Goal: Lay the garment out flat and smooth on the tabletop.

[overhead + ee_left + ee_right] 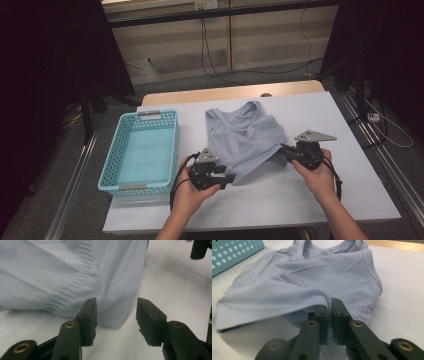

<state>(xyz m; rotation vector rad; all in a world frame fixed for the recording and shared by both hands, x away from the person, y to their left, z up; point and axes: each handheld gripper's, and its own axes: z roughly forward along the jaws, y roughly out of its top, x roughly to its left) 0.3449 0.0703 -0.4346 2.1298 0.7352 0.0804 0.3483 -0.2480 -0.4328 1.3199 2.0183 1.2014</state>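
A pale blue sleeveless top (246,136) lies spread on the white table (320,200), neck toward the far side. My left gripper (227,178) sits at the top's near left corner; in the left gripper view its jaws stand apart around the hem corner (110,315) of the top (62,277), and the pads do not press on the cloth. My right gripper (284,150) is at the top's near right edge. In the right gripper view the gripper (330,303) is shut on a fold of the top's hem (322,300).
A turquoise plastic basket (140,150) with perforated walls stands left of the top; its corner (234,251) appears in the right gripper view. The table's far wooden edge (235,92) lies behind the top. Bare white table surface stretches to the right and front.
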